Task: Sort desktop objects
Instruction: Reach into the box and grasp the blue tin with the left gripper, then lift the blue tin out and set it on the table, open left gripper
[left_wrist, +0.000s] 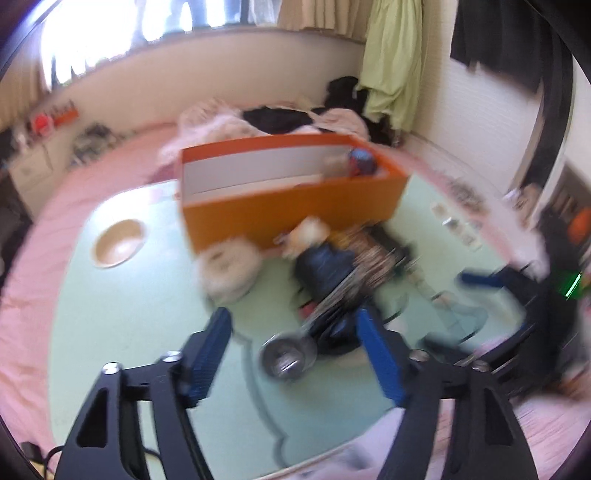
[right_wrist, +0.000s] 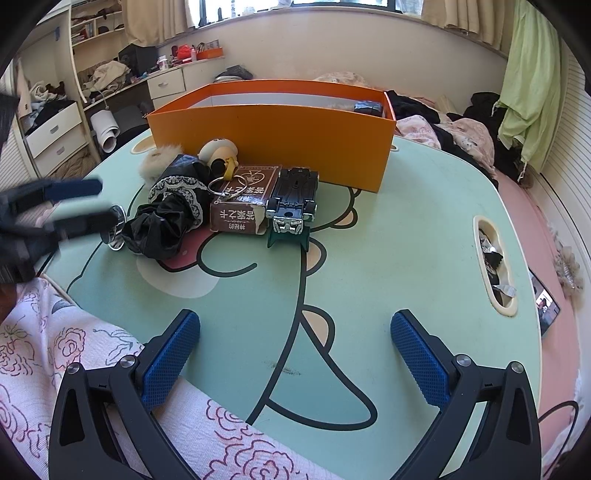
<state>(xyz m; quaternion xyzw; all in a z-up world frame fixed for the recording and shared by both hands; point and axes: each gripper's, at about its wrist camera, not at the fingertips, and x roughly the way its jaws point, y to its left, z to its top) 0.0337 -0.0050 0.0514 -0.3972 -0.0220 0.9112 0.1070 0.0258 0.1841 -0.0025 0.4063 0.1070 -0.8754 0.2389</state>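
Objects are piled in front of an orange box (right_wrist: 273, 136) on the light green cartoon table (right_wrist: 406, 240). They include black lace cloth (right_wrist: 166, 218), a brown card box (right_wrist: 240, 206), a black toy car (right_wrist: 293, 199), a cream round figure on a keyring (right_wrist: 218, 151) and a fuzzy cream piece (right_wrist: 159, 158). My left gripper (left_wrist: 293, 314) is blurred. A shiny metal scoop (left_wrist: 288, 354) lies between its fingers, and the pads stand clear of it. That gripper (right_wrist: 79, 205) also shows at the left edge of the right wrist view. My right gripper (right_wrist: 295, 317) hangs open over the table's near edge, holding nothing.
A dark blue item (right_wrist: 367, 107) lies in the orange box's right corner. An oval recess (right_wrist: 493, 258) at the table's right holds small clutter, and a phone (right_wrist: 546, 310) lies beyond it. Floral fabric (right_wrist: 55, 350) covers the near left. Bedding and drawers surround the table.
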